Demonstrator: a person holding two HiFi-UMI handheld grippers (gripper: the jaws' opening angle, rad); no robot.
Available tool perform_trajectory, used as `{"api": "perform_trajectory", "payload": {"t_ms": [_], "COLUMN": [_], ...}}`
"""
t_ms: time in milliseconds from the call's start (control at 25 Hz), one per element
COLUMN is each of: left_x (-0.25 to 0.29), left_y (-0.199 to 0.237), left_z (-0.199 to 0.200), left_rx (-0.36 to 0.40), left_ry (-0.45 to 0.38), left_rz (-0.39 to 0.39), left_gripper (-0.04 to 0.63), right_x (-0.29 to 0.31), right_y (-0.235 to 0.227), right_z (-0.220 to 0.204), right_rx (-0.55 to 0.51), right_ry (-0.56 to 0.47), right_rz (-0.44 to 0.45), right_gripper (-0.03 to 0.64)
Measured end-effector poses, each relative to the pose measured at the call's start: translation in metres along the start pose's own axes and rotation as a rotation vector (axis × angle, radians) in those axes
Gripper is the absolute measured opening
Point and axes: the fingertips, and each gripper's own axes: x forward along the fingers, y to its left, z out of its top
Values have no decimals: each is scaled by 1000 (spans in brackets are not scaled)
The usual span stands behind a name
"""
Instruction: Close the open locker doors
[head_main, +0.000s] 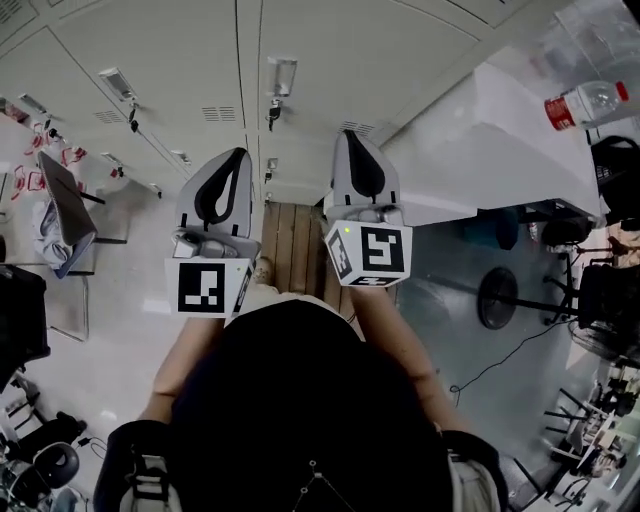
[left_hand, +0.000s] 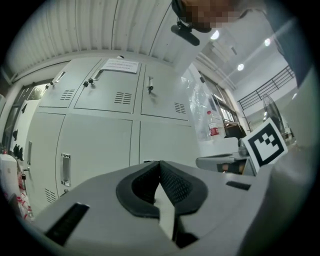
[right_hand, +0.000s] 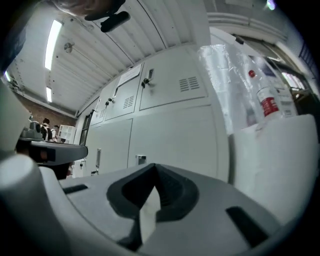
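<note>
A wall of pale grey lockers (head_main: 180, 60) fills the far side of the head view, and the doors straight ahead (left_hand: 100, 135) (right_hand: 170, 135) sit flush. At the far left one door (head_main: 62, 195) stands swung out from its locker, with a dark opening (left_hand: 12, 120) beside it. My left gripper (head_main: 240, 152) (left_hand: 159, 162) is shut and empty, held short of the lockers. Beside it my right gripper (head_main: 347, 133) (right_hand: 154, 165) is also shut with nothing between its pads, pointing at the closed doors.
A white table (head_main: 500, 150) stands at the right against the lockers, with a water bottle (head_main: 585, 103) on it. A wooden platform (head_main: 295, 240) lies on the floor below the grippers. Chairs and a round stand base (head_main: 497, 297) crowd the right side.
</note>
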Motion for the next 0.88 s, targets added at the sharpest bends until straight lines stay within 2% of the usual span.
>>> {"api": "perform_trajectory", "payload": {"t_ms": [200, 440, 680, 880], "left_x": [-24, -56, -89, -101], "left_y": [-61, -119, -158, -183], "left_z": [22, 38, 33, 38], "left_rx": [2, 44, 75, 89], "left_ry": [-8, -18, -4, -17], "left_rz": [-47, -48, -31, -40], "left_gripper": [3, 3, 3, 3], "right_x": [-88, -172, -219, -250], "right_y": [-41, -63, -67, -79], "right_z": [24, 29, 29, 25], "right_rx": [-33, -58, -93, -44], "right_ry": [-30, -30, -63, -78], "right_rz": [-78, -96, -74, -101], "right_gripper": [2, 1, 2, 1]}}
